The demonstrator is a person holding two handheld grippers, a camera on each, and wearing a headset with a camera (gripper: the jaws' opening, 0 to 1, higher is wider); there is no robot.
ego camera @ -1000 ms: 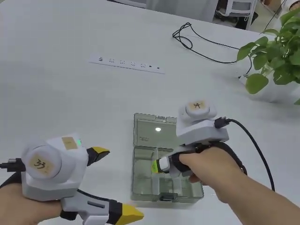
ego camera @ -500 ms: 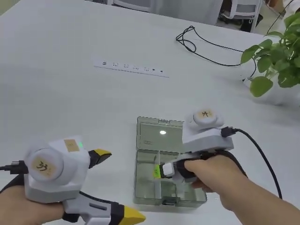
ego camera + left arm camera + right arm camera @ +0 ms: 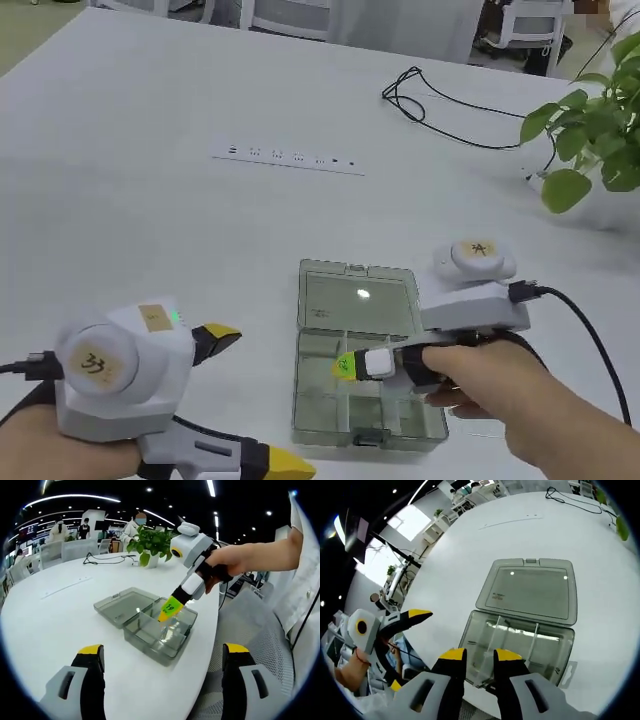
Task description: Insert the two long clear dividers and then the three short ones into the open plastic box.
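The open clear plastic box (image 3: 325, 425) lies in front of me on the white table, its lid (image 3: 360, 295) folded back flat. Clear dividers (image 3: 536, 632) stand upright inside it, splitting it into compartments. My right gripper (image 3: 345, 367) hovers over the left part of the box with its yellow tips pointing left. Its jaws stand a narrow gap apart (image 3: 480, 655), and I see nothing between them. My left gripper (image 3: 255, 400) rests to the left of the box, clear of it, with its jaws spread wide (image 3: 162, 652) and empty.
A white power strip (image 3: 290, 158) lies farther back on the table, with a black cable (image 3: 440, 95) coiled beyond it. A potted plant (image 3: 590, 130) stands at the right edge. Chairs stand past the far side of the table.
The right gripper has drawn back a little to the right over the box and lies flatter. The left gripper has hardly moved. My head camera has shifted.
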